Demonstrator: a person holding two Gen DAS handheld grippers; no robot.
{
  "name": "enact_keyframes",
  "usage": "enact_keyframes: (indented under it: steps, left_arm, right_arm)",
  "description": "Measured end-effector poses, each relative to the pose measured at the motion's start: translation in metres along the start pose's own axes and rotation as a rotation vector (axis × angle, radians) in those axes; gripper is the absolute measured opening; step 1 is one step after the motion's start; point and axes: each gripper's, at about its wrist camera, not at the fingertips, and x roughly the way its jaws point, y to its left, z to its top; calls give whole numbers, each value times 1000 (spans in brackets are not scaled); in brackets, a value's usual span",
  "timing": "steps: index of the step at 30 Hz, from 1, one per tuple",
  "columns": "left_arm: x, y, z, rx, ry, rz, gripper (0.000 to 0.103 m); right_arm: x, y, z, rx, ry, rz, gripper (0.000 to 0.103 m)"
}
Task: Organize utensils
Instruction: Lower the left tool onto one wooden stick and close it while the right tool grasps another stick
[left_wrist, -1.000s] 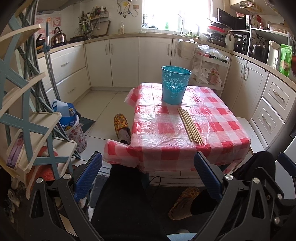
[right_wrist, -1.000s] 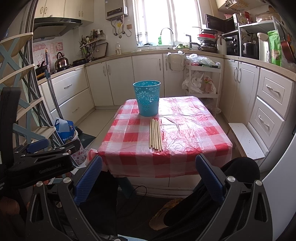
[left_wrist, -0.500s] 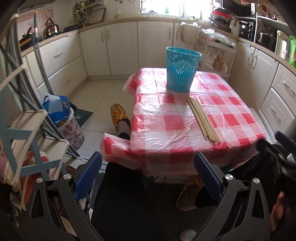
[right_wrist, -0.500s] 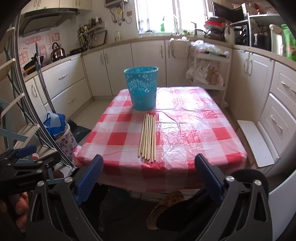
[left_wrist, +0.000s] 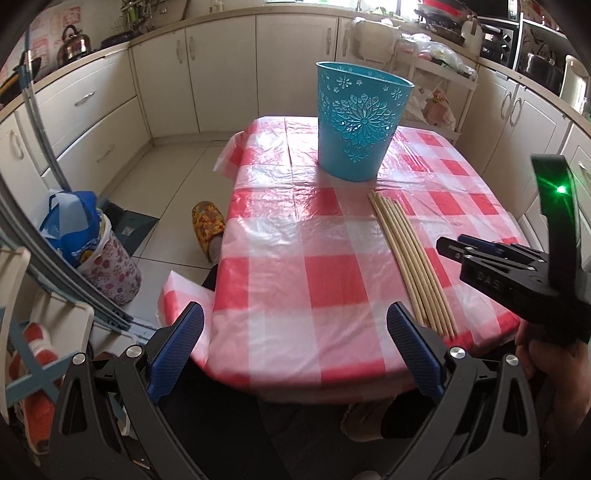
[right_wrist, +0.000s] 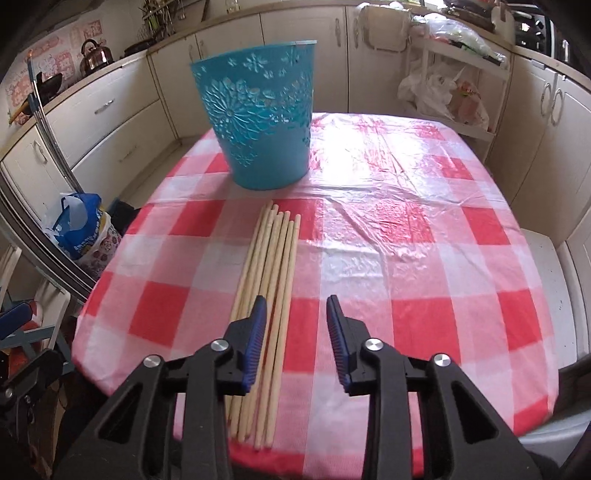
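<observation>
The bundle of wooden sticks (right_wrist: 271, 295) lay flat on the checked counter (right_wrist: 406, 258), just in front of the blue bucket (right_wrist: 258, 122). The right hand-held gripper (right_wrist: 295, 332) hovered over their near ends, its jaws closing with nothing pinched. The left hand-held gripper (left_wrist: 295, 343) stood wide apart, empty, left of the sticks
</observation>
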Motion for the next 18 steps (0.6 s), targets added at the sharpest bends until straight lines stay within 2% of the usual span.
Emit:
enact_keyframes:
  steps: [3,8,12,15,18]
  left_arm:
    - [18,-7,14,5,12,2,95]
    - [41,-19,28,13,24,-4,95]
    - [61,-32,38,27,41,-16,95]
    - [81,-44,49,28,50,-53,95]
    - [99,-52,58,24,58,-62,95]
  right_arm:
    - [20,-1,10,-26,34,-2,25]
    - [41,-5,15,-47,80,-15,22]
    - [45,-15,19,-66,74,-23,15]
    - [46,-18,21,-80,77,-16,11]
    - [45,-24,20,-71,72,-6,11]
